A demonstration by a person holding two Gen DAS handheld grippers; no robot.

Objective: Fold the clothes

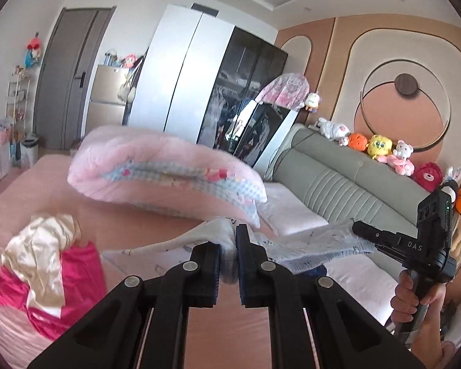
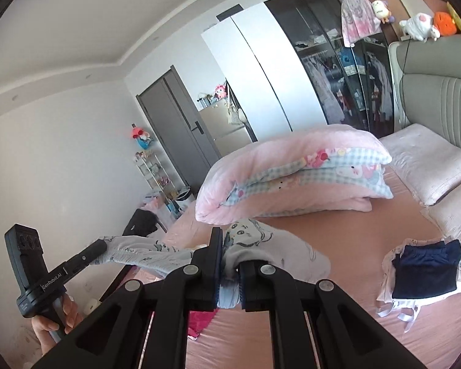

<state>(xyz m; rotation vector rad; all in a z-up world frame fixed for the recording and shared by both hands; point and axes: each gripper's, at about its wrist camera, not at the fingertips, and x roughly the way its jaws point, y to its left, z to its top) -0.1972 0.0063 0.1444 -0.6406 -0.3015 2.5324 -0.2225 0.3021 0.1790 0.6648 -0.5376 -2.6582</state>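
A pale blue-white printed garment [image 1: 319, 244] hangs stretched between my two grippers above the pink bed. My left gripper [image 1: 229, 256] is shut on one end of it. My right gripper [image 2: 230, 264] is shut on the other end, where cartoon prints show [image 2: 255, 233]. The right gripper also shows in the left wrist view [image 1: 361, 230], and the left gripper in the right wrist view [image 2: 100, 247], each pinching the cloth [image 2: 138, 252]. A heap of magenta and cream clothes [image 1: 46, 273] lies on the bed at left. A folded stack with a navy piece on top [image 2: 424, 270] lies at right.
A folded pink quilt [image 1: 169, 172] sits mid-bed behind the garment. Pillows [image 2: 430, 169] and a grey headboard [image 1: 353, 181] with plush toys lie to the right. A wardrobe [image 1: 193, 70] and door [image 1: 73, 77] stand behind. The bed edge [image 2: 144, 261] is at left.
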